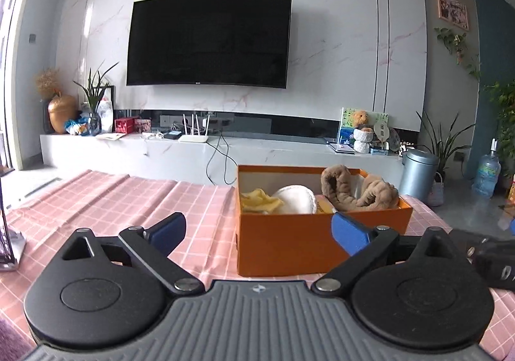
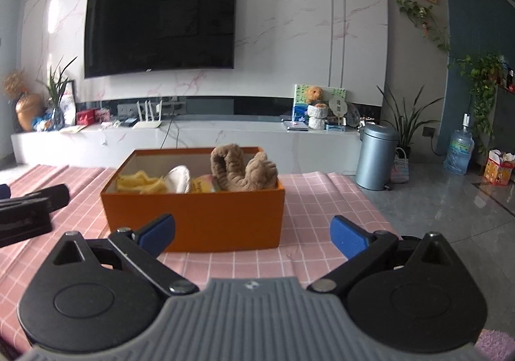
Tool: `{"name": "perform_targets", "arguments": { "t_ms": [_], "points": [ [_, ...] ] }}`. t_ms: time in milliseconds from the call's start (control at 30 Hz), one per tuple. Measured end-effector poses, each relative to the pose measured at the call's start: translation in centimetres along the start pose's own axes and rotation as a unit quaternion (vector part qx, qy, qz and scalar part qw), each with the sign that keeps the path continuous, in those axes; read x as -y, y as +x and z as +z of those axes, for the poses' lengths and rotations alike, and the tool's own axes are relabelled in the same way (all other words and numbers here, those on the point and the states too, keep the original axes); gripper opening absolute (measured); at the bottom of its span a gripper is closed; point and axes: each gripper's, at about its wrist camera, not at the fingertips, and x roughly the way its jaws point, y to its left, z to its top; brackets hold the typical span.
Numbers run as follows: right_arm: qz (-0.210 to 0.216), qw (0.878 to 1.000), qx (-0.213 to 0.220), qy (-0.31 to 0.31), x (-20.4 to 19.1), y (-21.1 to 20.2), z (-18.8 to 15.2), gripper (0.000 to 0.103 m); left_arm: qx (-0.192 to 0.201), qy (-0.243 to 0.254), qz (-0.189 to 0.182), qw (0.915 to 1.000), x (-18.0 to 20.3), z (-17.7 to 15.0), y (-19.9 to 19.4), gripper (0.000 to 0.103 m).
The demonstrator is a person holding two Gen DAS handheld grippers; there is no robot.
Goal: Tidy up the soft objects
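Note:
An orange box stands on the pink checked tablecloth. Inside lie a brown plush toy, a white round pad and a yellow soft piece. My left gripper is open, hovering near the box's front left corner with nothing between its blue pads. My right gripper is open too, in front of the box's right front corner, holding nothing. The left gripper's body shows at the left edge of the right wrist view.
A grey TV bench with a router, boxes and a vase runs along the marble wall under a TV. A metal bin, potted plants and a water bottle stand on the floor at right.

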Motion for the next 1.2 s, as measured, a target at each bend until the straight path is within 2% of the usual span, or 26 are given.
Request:
{"name": "perform_targets", "arguments": {
  "t_ms": [133, 367, 733, 1200],
  "points": [
    [0.007, 1.000, -0.018, -0.012, -0.6, 0.2, -1.0, 0.101, -0.012, 0.022, -0.005, 0.9997, 0.7, -1.1, -0.1, 0.103],
    [-0.009, 1.000, -0.024, -0.001, 0.1, 0.4, -1.5, 0.101, -0.037, 0.042, -0.010, 0.9984, 1.3, -2.2, 0.0, 0.103],
    [-0.019, 0.999, -0.039, 0.018, 1.0, 1.1, -2.0, 0.101, -0.037, 0.042, 0.005, 0.9984, 1.3, -2.1, -0.2, 0.103],
    [-0.019, 0.999, -0.044, 0.023, 1.2, 1.3, -2.1, 0.101, -0.039, 0.050, 0.004, 0.9980, 1.2, -2.0, -0.2, 0.103]
  ]
}}
